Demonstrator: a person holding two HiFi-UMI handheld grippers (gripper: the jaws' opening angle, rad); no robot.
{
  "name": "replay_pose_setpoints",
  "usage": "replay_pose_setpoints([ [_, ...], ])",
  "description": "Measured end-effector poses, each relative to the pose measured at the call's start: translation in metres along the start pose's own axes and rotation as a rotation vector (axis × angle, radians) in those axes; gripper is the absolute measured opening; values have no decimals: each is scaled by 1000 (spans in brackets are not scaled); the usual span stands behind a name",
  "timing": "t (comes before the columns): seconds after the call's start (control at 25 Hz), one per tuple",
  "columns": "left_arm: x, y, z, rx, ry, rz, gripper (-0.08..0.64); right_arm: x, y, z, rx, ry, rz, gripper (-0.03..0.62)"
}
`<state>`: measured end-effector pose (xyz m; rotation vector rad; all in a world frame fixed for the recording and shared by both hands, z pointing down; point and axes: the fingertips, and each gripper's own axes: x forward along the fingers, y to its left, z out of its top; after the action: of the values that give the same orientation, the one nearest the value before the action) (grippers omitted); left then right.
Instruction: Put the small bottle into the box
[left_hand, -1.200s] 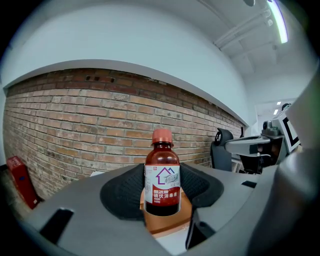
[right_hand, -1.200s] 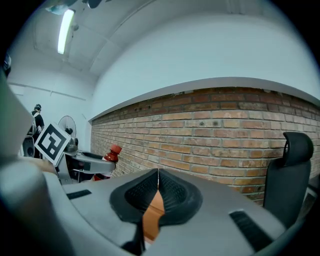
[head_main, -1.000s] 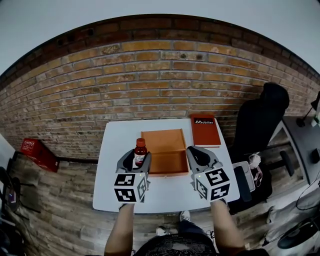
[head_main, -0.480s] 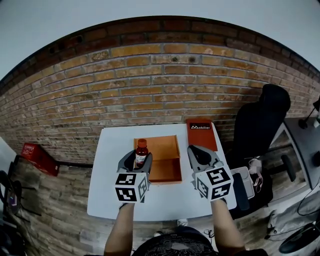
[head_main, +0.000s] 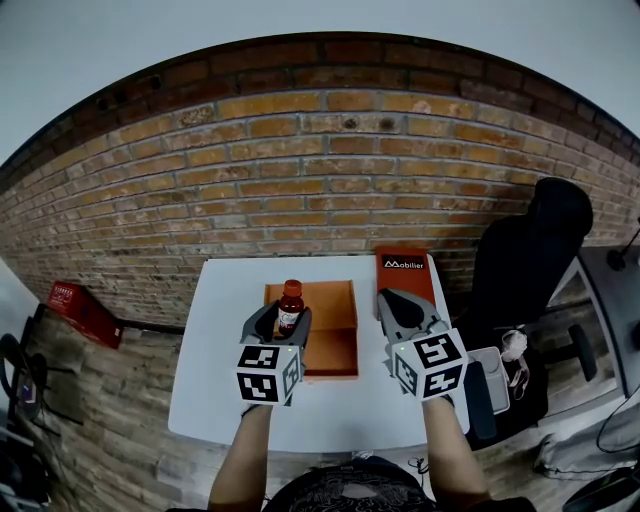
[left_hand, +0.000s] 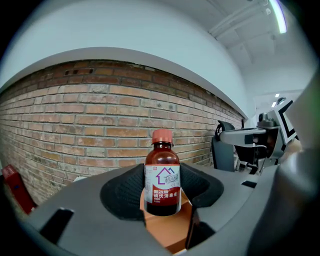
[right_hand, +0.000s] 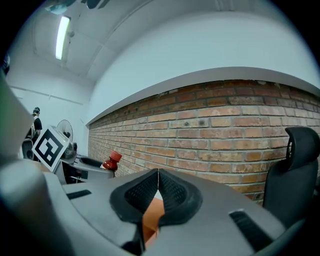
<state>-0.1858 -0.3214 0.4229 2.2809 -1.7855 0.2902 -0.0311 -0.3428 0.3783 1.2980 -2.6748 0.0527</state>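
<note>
A small brown bottle (head_main: 290, 306) with a red cap and white label stands upright between the pads of my left gripper (head_main: 281, 321), which is shut on the bottle (left_hand: 162, 184). It hangs over the left part of the open orange box (head_main: 332, 322) on the white table (head_main: 225, 330). Below the bottle in the left gripper view the box's orange inside (left_hand: 172, 227) shows. My right gripper (head_main: 400, 308) is at the box's right side, its pads meeting tip to tip (right_hand: 158, 192) with nothing in them. The bottle's cap (right_hand: 112, 159) shows at the left of the right gripper view.
The box's orange lid (head_main: 403, 275), with a dark printed label, lies on the table at the back right. A brick wall (head_main: 320, 180) runs behind the table. A black office chair (head_main: 525, 250) stands to the right. A red crate (head_main: 82, 310) sits on the floor at left.
The left gripper has carried the bottle rightward and farther back, from the box's left edge to over its left part. The head view has shifted, so the table sits lower in the frame.
</note>
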Motion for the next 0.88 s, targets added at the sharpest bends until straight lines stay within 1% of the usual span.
replay_pose_setpoints([
  [0.24, 16, -4, -18, 33, 73, -11, 233, 3, -4, -5, -1, 7, 8, 21],
  [0.68, 42, -28, -70, 78, 247, -95, 233, 2, -10, -12, 20, 17, 5, 21],
  [0.88, 50, -36, -93, 84, 321, -126, 233, 2, -12, -14, 21, 21, 1, 21],
])
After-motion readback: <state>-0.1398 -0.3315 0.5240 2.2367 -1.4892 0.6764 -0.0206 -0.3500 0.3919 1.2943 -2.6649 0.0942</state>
